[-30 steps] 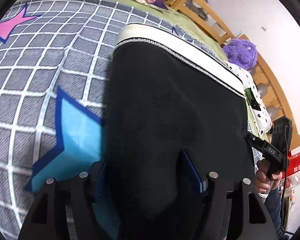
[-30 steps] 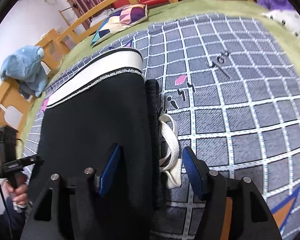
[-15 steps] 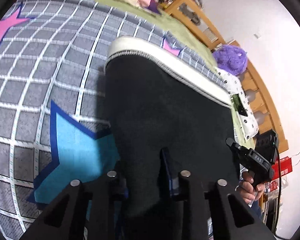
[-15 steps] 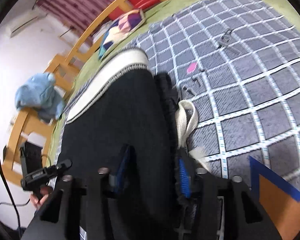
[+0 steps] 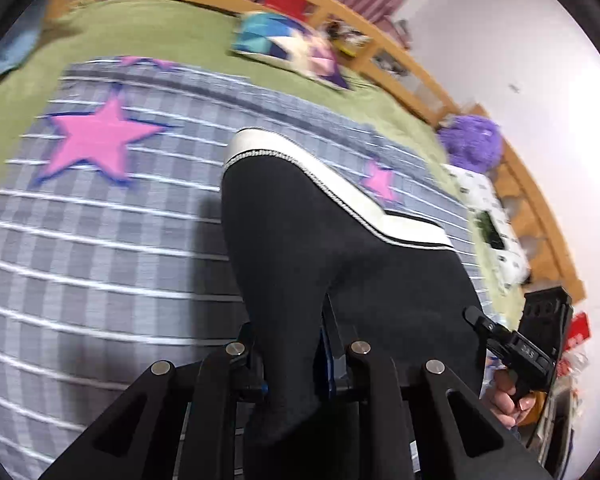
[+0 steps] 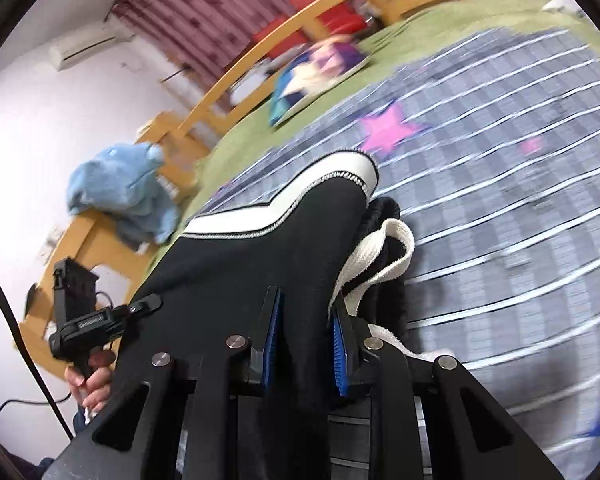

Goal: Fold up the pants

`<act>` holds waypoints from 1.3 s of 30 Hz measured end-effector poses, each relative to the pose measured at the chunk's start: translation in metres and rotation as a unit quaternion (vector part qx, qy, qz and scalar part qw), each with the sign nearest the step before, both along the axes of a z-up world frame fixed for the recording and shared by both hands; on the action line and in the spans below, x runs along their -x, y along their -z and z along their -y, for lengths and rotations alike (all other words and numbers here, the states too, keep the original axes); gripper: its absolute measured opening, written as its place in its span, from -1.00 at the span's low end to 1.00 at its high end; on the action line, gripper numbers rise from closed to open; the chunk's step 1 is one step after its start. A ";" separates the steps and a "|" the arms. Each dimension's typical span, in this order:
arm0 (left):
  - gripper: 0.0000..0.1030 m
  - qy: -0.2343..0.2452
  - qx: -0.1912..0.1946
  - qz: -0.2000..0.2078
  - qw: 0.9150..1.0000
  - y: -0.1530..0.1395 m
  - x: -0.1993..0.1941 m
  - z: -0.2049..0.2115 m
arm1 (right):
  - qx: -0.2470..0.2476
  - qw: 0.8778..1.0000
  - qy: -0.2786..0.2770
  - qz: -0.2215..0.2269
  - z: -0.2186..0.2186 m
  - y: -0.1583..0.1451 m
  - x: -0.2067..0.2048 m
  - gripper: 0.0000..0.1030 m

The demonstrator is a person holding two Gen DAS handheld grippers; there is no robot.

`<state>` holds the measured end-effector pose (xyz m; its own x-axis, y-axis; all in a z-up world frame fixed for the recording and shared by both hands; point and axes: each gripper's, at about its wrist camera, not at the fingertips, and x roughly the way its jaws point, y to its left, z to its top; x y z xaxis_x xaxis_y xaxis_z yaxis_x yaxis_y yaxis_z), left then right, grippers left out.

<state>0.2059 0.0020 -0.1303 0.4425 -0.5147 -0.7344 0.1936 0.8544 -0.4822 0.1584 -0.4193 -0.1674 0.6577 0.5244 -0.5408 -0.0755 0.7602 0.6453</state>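
Both grippers have just been closing on the near edge of the black pants (image 5: 300,248), and that edge is now lifted off the checked quilt (image 5: 100,248), where earlier it lay flat. Left gripper (image 5: 290,354): jaws narrow, clamped on a fold of black fabric. Right gripper (image 6: 304,336): jaws narrow, blue pads (image 6: 273,334) pressing black fabric, the white drawstring (image 6: 384,248) just beside them. White cuff band (image 5: 300,156) at the far end rests on the quilt.

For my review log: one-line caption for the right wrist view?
Right claw clamped on black pants, white drawstring beside it, above the star-patterned bedspread.
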 end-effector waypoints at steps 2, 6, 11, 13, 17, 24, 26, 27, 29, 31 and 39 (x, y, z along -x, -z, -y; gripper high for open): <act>-0.65 -0.011 -0.019 -0.009 1.000 0.010 -0.003 -0.022 | -0.001 1.000 -0.021 -0.003 -0.028 0.012 -0.011 -0.58; -0.30 -0.011 -0.046 -0.052 0.998 0.049 -0.009 -0.027 | 0.043 0.999 -0.009 -0.016 -0.041 0.036 -0.023 -0.51; -0.12 -0.004 -0.109 -0.021 0.994 0.050 0.010 -0.015 | 0.063 0.997 0.005 -0.038 -0.030 0.047 -0.027 -0.12; -0.04 0.000 -0.110 -0.011 0.994 0.043 0.027 -0.026 | 0.115 0.992 0.020 -0.045 -0.031 0.037 -0.020 0.03; 0.03 0.001 -0.095 -0.003 0.995 0.034 0.069 -0.050 | 0.097 0.994 0.031 -0.030 -0.030 0.015 0.011 -0.02; 0.03 0.031 -0.091 0.034 0.995 0.040 0.143 -0.054 | 0.102 0.994 0.028 -0.038 -0.052 0.021 0.052 -0.03; 0.03 0.039 -0.119 0.032 0.992 0.052 0.151 -0.045 | 0.101 0.993 0.029 -0.045 -0.055 0.027 0.061 -0.03; 0.00 0.041 -0.138 0.030 0.989 0.061 0.153 -0.039 | 0.102 0.993 0.033 -0.044 -0.055 0.027 0.065 -0.03; -0.01 0.055 -0.154 0.034 0.986 0.070 0.156 -0.030 | 0.104 0.993 0.035 -0.048 -0.057 0.030 0.073 -0.03; -0.01 0.057 -0.174 0.052 0.982 0.071 0.160 -0.025 | 0.100 0.993 0.036 -0.054 -0.056 0.031 0.077 -0.03; -0.06 0.081 -0.253 0.113 0.957 0.069 0.163 -0.013 | 0.117 0.991 0.043 -0.049 -0.064 0.028 0.096 -0.03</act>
